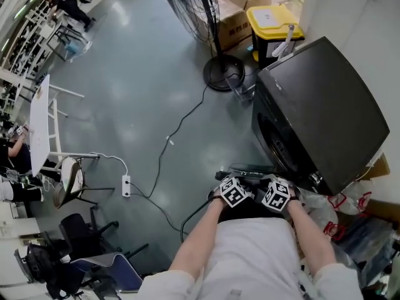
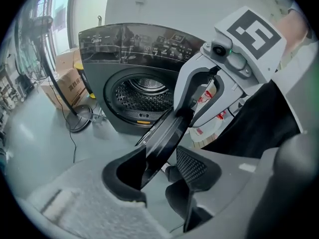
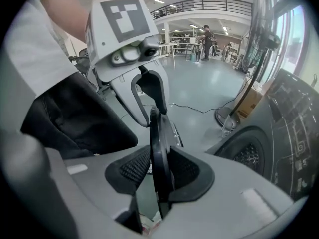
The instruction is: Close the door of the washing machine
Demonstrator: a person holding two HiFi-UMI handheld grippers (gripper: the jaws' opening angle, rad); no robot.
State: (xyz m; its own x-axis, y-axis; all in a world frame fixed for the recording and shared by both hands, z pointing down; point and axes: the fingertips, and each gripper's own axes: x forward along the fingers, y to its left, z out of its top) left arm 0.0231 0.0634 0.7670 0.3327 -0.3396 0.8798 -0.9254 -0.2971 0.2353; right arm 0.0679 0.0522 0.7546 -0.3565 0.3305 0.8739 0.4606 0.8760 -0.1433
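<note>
The open door [image 2: 167, 133] of the washing machine [image 2: 114, 59] stands swung out from the round drum opening [image 2: 144, 96], and its rim runs edge-on between the jaws of both my grippers. My left gripper [image 2: 159, 167] has its jaws spread wide, with the rim lying toward the left jaw and clear of the meshed right pad [image 2: 192, 166]. My right gripper [image 3: 160, 172] straddles the same rim with its jaws apart, the rim close against the right pad and a gap on the left.
</note>
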